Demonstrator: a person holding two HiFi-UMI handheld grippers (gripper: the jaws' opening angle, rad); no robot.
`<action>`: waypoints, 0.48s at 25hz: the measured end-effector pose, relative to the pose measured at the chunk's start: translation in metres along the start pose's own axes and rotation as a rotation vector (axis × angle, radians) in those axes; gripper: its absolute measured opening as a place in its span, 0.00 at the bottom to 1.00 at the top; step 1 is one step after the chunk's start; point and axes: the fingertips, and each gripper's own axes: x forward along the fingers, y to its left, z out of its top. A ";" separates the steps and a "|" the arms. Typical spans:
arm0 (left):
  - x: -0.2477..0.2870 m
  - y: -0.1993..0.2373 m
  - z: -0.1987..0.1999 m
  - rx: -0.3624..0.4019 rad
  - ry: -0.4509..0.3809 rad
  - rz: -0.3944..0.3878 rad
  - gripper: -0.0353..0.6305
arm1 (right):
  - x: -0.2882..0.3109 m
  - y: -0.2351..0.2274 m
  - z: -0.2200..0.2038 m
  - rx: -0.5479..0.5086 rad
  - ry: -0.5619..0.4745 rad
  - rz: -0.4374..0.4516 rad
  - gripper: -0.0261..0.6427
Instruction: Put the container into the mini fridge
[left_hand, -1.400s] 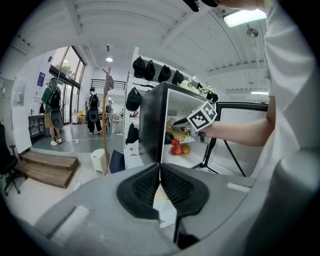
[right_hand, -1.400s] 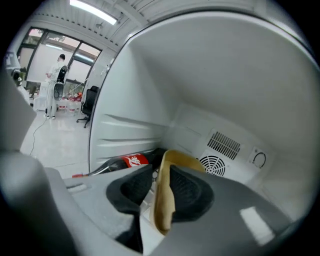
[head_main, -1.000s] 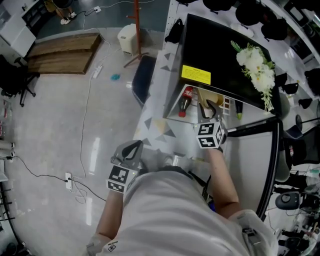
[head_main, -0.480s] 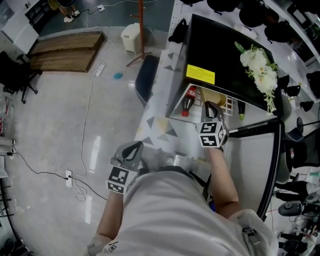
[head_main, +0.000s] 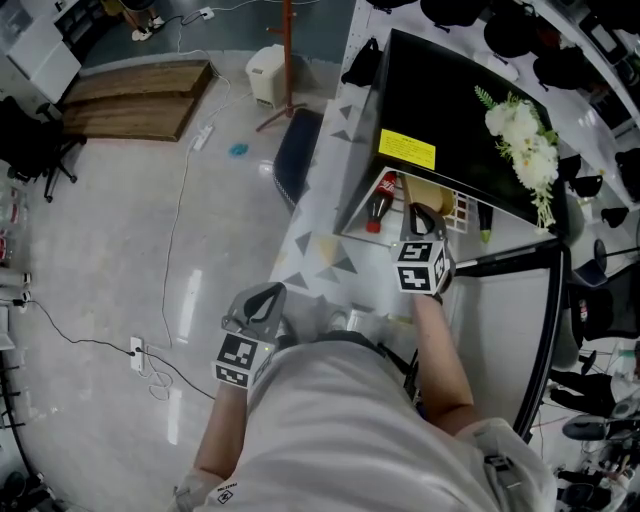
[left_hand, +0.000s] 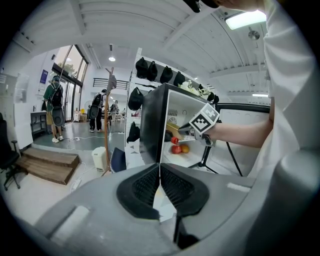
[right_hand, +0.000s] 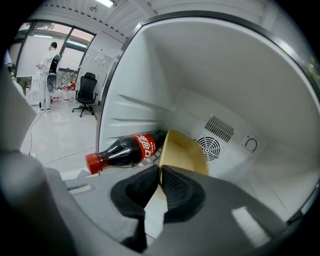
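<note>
The right gripper (right_hand: 160, 172) reaches forward and a little downward into the open mini fridge (right_hand: 225, 75), forearm stretched out from the person's side. Against a second ago the arm has hardly shifted, but the jaws have just been closing: they now stand nearly together, pinching the near rim of the tan container (right_hand: 182, 150), which sits on the fridge floor. Just beside it lies a cola bottle (right_hand: 125, 150) on its side, cap toward the opening. The left gripper (left_hand: 160, 182) hangs by the person's waist, pointed toward the fridge, pads pressed together on nothing.
</note>
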 end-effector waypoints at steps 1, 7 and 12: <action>0.000 0.000 -0.001 0.002 0.004 0.000 0.07 | -0.001 0.001 -0.001 0.010 -0.004 0.001 0.08; 0.001 0.000 -0.001 0.004 0.005 -0.010 0.07 | -0.008 0.004 -0.006 0.019 0.000 -0.012 0.08; 0.002 -0.001 -0.001 0.005 0.000 -0.015 0.07 | -0.003 0.009 -0.002 0.012 -0.015 0.000 0.08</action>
